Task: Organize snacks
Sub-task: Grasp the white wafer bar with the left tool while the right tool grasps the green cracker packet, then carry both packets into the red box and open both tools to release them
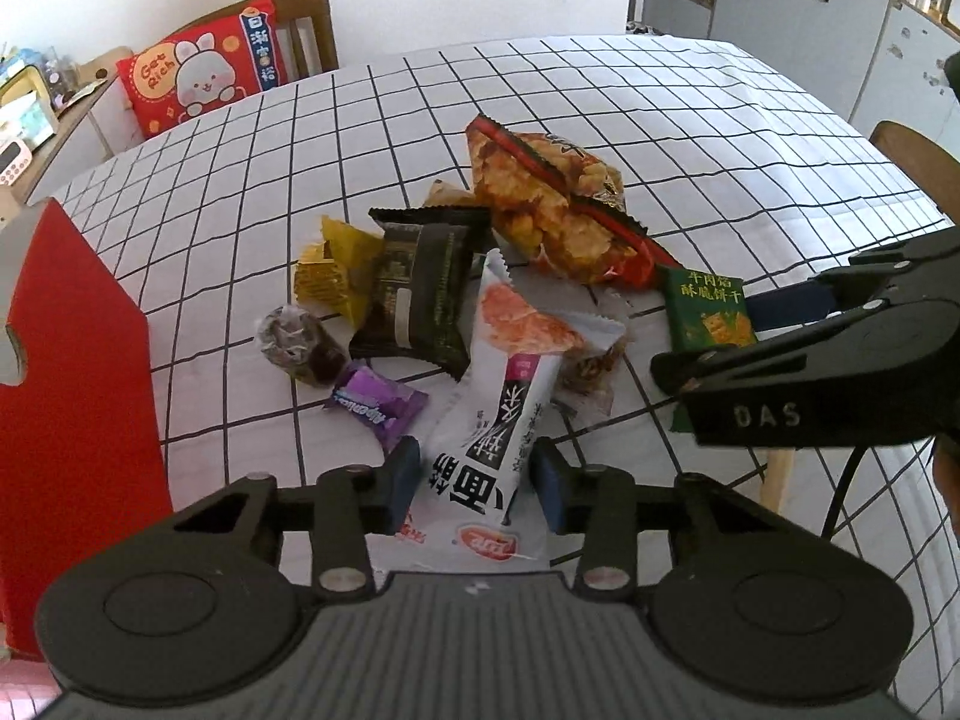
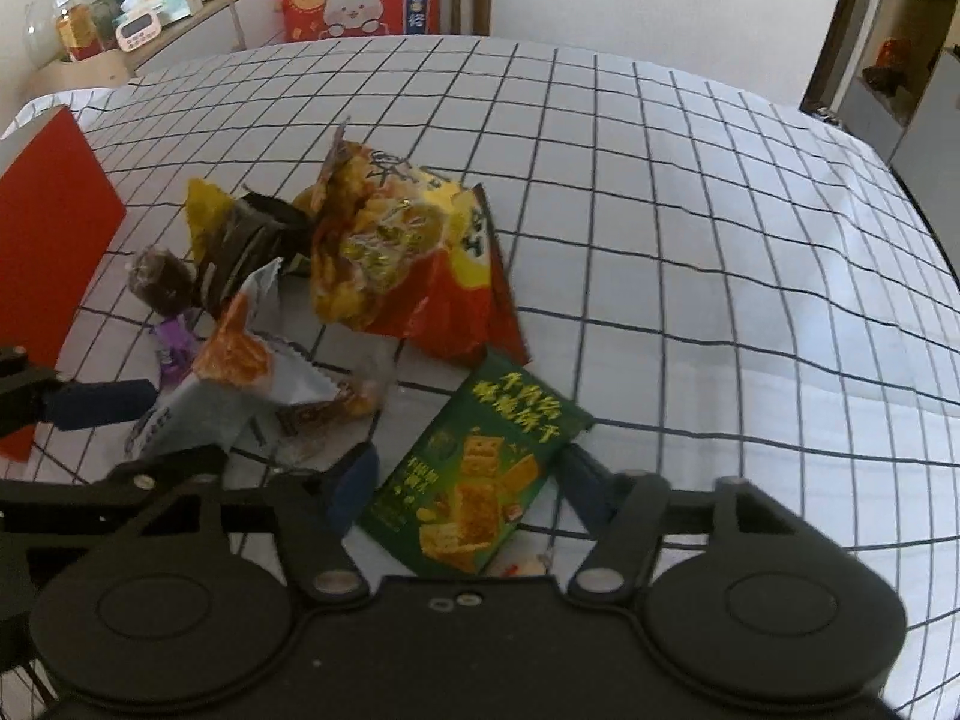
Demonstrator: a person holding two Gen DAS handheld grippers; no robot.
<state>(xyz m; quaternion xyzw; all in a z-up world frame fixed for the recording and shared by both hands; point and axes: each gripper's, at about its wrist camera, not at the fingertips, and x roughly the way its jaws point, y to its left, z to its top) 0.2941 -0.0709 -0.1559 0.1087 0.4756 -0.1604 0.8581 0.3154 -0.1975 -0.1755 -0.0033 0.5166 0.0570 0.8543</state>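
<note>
A pile of snacks lies on the checked tablecloth. My left gripper [image 1: 474, 480] has its blue pads on both sides of a white noodle-snack packet [image 1: 498, 384], its jaws a little apart. My right gripper [image 2: 468, 480] is open around a green biscuit packet [image 2: 474, 468], pads not touching it. It also shows in the left wrist view [image 1: 711, 309]. Behind lie a big red-yellow crisp bag [image 1: 552, 204], a dark green packet [image 1: 420, 294], a yellow packet [image 1: 330, 264], a brown wrapped sweet [image 1: 297, 342] and a purple sweet [image 1: 378, 408].
A red box [image 1: 72, 360] stands at the left edge of the table; it also shows in the right wrist view [image 2: 48, 240]. A wooden chair with a red rabbit cushion [image 1: 198, 72] stands at the far side. Grey cabinets [image 1: 840, 12] are at the back right.
</note>
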